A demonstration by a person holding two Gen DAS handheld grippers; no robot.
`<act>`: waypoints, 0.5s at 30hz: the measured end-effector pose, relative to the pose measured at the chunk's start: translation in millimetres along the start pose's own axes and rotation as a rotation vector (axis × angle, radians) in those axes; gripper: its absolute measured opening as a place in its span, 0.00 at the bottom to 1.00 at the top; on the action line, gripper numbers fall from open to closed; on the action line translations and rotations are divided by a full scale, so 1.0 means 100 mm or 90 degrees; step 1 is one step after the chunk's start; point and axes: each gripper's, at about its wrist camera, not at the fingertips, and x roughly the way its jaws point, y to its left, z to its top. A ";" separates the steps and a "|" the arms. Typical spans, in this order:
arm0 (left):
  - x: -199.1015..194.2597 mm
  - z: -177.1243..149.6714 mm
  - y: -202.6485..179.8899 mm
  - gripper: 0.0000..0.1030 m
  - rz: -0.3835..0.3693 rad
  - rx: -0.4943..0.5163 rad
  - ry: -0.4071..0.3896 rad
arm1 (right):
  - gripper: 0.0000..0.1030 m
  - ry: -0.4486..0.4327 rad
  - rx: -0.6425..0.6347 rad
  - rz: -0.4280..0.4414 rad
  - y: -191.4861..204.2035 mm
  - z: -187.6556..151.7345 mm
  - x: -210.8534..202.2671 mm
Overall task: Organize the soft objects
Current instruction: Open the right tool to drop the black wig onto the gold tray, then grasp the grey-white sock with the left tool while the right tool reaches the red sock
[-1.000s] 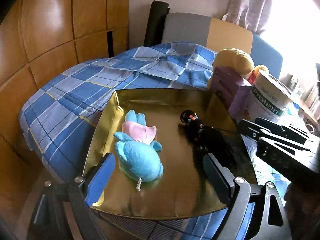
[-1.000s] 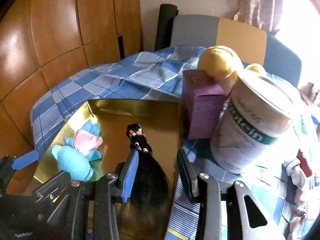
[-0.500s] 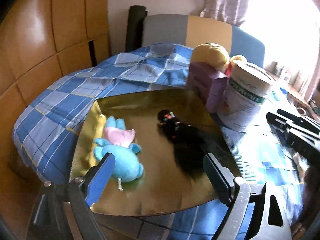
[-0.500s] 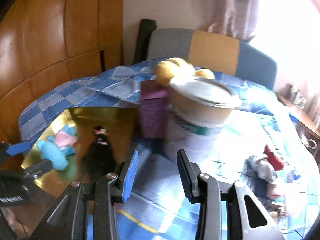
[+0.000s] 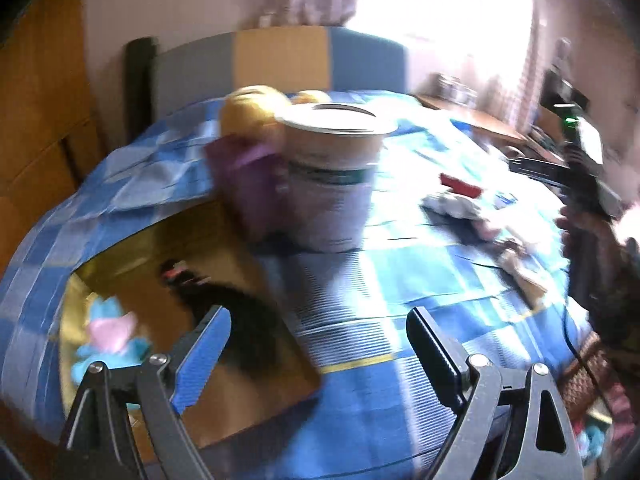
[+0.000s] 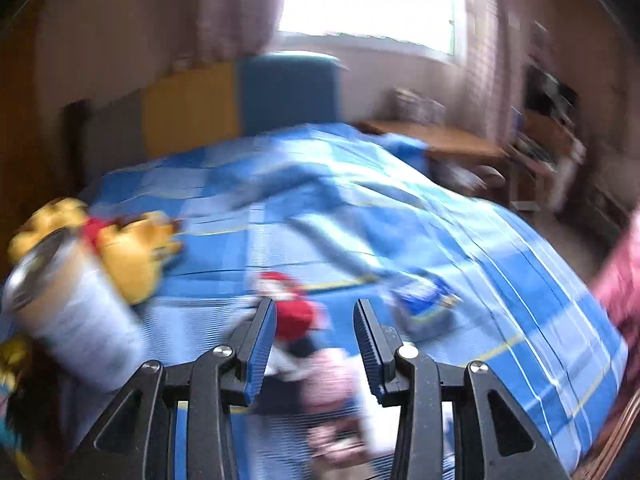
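Note:
A gold tray (image 5: 132, 248) lies on the blue plaid bed at the left. In it are a blue and pink plush (image 5: 108, 340) and a black hair piece (image 5: 240, 320). My left gripper (image 5: 320, 344) is open and empty, above the tray's right edge. My right gripper (image 6: 314, 332) is open and empty, just above a red, white and pink soft doll (image 6: 304, 332) lying on the bed; the doll also shows in the left wrist view (image 5: 464, 204). A yellow plush (image 6: 132, 252) lies behind the tub. Both views are blurred.
A white protein tub (image 5: 332, 176) and a purple box (image 5: 248, 184) stand by the tray's far right corner. A small blue packet (image 6: 424, 296) lies right of the doll. A wooden desk (image 6: 436, 140) stands beyond the bed.
Both grippers have swung right. The right gripper left the tray and hair piece and now hangs over the red doll. The left view now takes in the tub and the bed's right side.

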 end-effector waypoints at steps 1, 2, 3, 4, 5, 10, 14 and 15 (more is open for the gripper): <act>0.04 0.04 -0.08 0.88 -0.003 0.011 0.003 | 0.39 0.002 0.021 -0.014 -0.13 -0.03 0.05; 0.10 0.09 -0.17 0.88 -0.014 0.024 0.009 | 0.39 0.008 0.050 -0.026 -0.27 -0.08 0.11; 0.18 0.15 -0.29 0.88 -0.036 0.035 0.018 | 0.39 0.031 0.083 -0.035 -0.39 -0.11 0.15; 0.25 0.18 -0.36 0.88 -0.049 0.038 0.024 | 0.39 0.050 0.120 -0.028 -0.47 -0.11 0.20; 0.36 0.24 -0.46 0.88 -0.068 0.039 0.039 | 0.39 0.051 0.152 -0.008 -0.56 -0.10 0.22; 0.85 0.50 -0.90 0.86 -0.115 0.045 0.084 | 0.39 0.042 0.218 0.029 -0.76 -0.06 0.16; 1.28 0.77 -1.13 0.80 -0.146 0.024 0.112 | 0.39 0.054 0.233 0.053 -0.79 -0.08 0.17; 1.41 0.84 -1.17 0.79 -0.160 0.008 0.124 | 0.39 0.059 0.239 0.060 -0.79 -0.08 0.17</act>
